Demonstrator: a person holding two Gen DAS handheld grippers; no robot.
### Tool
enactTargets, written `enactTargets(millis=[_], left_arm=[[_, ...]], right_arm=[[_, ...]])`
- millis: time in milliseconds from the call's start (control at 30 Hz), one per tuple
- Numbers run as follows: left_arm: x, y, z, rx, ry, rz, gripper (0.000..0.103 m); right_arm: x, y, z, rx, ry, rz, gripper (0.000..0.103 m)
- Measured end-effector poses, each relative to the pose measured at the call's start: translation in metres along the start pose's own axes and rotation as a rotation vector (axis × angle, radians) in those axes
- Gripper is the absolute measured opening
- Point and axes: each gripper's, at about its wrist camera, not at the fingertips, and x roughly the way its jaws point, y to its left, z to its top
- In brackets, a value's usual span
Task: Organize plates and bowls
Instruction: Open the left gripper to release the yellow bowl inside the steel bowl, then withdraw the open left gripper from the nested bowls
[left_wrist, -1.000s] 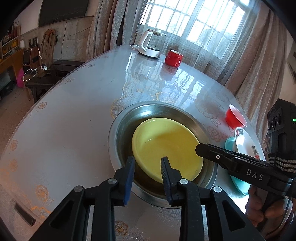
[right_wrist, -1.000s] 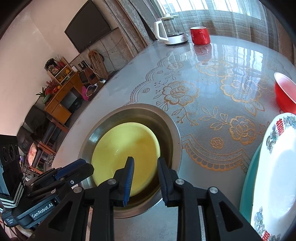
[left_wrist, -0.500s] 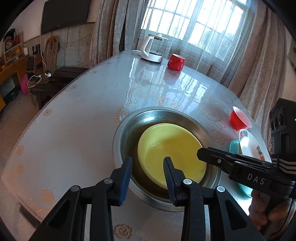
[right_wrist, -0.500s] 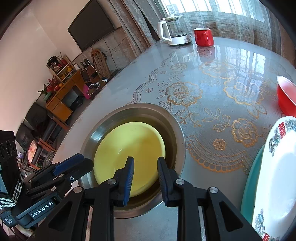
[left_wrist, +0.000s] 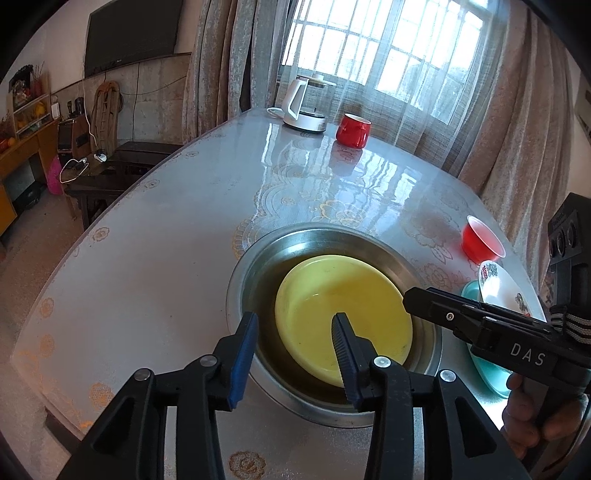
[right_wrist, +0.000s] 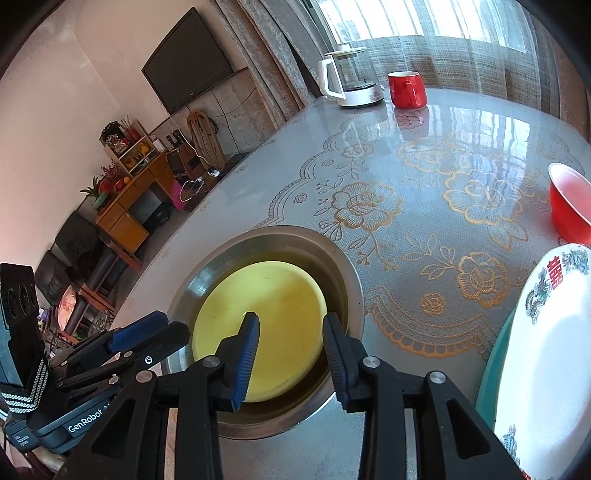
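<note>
A yellow plate (left_wrist: 343, 314) (right_wrist: 266, 310) lies inside a round steel basin (left_wrist: 236, 280) (right_wrist: 351, 280) on the table. My left gripper (left_wrist: 294, 319) hovers over the basin's near rim. Its jaws are opening and nothing is between the pads. My right gripper (right_wrist: 291, 318) hangs over the yellow plate's near edge. Its jaws are opening too, and they are empty. Each gripper shows in the other's view: the right gripper (left_wrist: 415, 297) comes in from the right, and the left gripper (right_wrist: 166, 328) from the lower left.
Right of the basin a white patterned plate (left_wrist: 498, 288) (right_wrist: 546, 350) rests on a teal plate (left_wrist: 487, 373) (right_wrist: 491, 373). A red bowl (left_wrist: 480, 242) (right_wrist: 569, 203) stands behind them. At the far edge stand a red mug (left_wrist: 352, 129) (right_wrist: 406, 88) and a kettle (left_wrist: 304, 107) (right_wrist: 349, 85).
Both grippers' jaws have spread wider. The yellow plate lies unmoved in the basin, and the hands have barely shifted.
</note>
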Motion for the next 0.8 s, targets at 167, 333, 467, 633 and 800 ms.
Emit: enactTargets(millis=[167, 333, 467, 633, 800], left_arm=[[-0.001, -0.004, 0.001, 0.016, -0.010, 0.005, 0.042], [-0.002, -0.013, 0.003, 0.041, -0.020, 0.004, 0.043], [-0.001, -0.022, 0.005, 0.058, -0.021, -0.010, 0.043], [-0.001, -0.038, 0.007, 0.087, -0.022, -0.028, 0.043], [0.002, -0.054, 0.010, 0.114, -0.017, -0.047, 0.043]], right_arm=[[-0.006, -0.009, 0.001, 0.027, -0.017, 0.007, 0.039], [-0.019, -0.017, 0.002, 0.056, -0.047, 0.003, 0.039], [-0.029, -0.027, 0.003, 0.082, -0.071, -0.006, 0.039], [-0.042, -0.040, 0.001, 0.110, -0.093, -0.021, 0.040], [-0.057, -0.057, 0.000, 0.148, -0.120, -0.043, 0.040]])
